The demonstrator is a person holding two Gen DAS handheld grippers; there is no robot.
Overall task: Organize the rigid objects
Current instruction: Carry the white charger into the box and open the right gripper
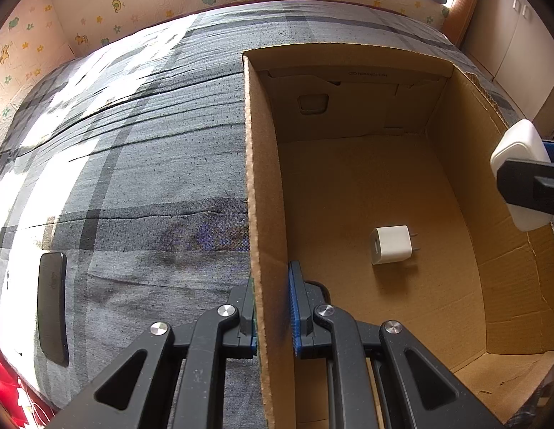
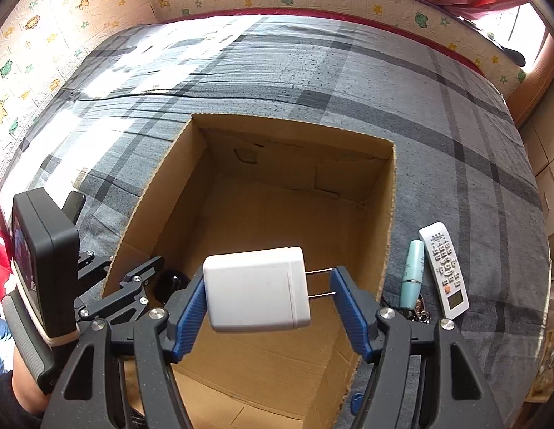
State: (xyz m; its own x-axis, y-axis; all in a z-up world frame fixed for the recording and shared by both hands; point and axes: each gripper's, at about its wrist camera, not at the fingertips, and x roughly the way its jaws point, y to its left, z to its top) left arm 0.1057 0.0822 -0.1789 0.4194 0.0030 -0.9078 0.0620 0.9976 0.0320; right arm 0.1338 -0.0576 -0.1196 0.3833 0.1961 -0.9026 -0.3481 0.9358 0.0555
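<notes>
An open cardboard box (image 1: pixel 452 178) (image 2: pixel 387 214) sits on a bed with a grey plaid sheet. My left gripper (image 1: pixel 273 307) is shut on the box's left wall, one finger on each side. A small white charger (image 1: pixel 391 245) lies on the box floor. My right gripper (image 2: pixel 270 302) is shut on a larger white plug adapter (image 2: pixel 255 289) and holds it above the box, left pad on its body, right pad on its prongs. The adapter also shows at the right edge of the left wrist view (image 1: pixel 520 150).
A dark phone (image 1: pixel 52 307) lies on the sheet left of the box. A white remote (image 2: pixel 445 268), a teal tube (image 2: pixel 412 271) and some keys (image 2: pixel 420 312) lie right of the box. A padded cartoon-print wall borders the bed.
</notes>
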